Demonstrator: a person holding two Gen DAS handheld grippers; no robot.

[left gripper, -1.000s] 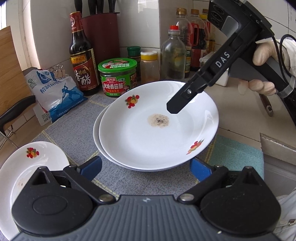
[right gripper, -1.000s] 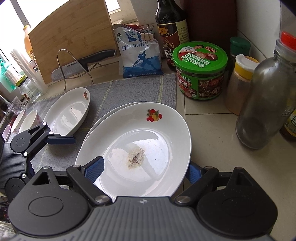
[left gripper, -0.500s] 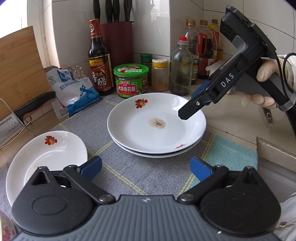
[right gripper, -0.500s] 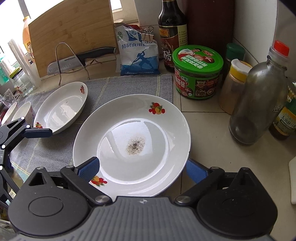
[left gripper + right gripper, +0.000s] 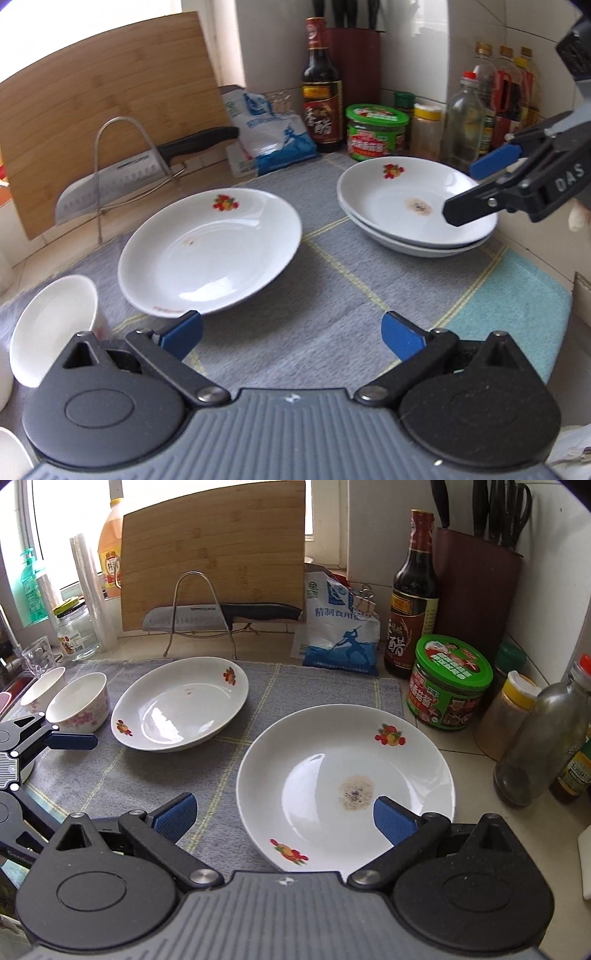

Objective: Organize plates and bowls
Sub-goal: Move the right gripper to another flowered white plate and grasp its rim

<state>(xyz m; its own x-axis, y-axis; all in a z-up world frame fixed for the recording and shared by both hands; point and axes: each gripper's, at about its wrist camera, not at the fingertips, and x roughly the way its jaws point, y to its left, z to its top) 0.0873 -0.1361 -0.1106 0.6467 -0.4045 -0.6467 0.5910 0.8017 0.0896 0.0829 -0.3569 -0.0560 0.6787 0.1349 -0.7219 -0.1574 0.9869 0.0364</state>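
Note:
Two white fruit-print plates sit stacked (image 5: 402, 206) on the grey mat, the top one (image 5: 343, 775) with a brown stain in its middle. A single matching plate (image 5: 210, 251) (image 5: 181, 701) lies to their left. Two white bowls (image 5: 81, 701) with pink flowers stand further left, and one bowl (image 5: 51, 325) is close to my left gripper. The left gripper (image 5: 291, 334) is open over bare mat, between the single plate and the stack. My right gripper (image 5: 284, 818) (image 5: 476, 184) is open and empty, hovering at the stack's near rim.
Jars and bottles (image 5: 450, 686) crowd the counter right of the stack, with a knife block (image 5: 476, 576) in the corner. A cutting board (image 5: 214, 550), a racked knife (image 5: 221, 614) and a salt bag (image 5: 340, 635) line the back. A turquoise cloth (image 5: 517, 295) lies at the right.
The top plate, tilted between the right fingers earlier, now rests flat on the stack. Both grippers have drawn back from it, and the left view has swung left to the single plate and bowl.

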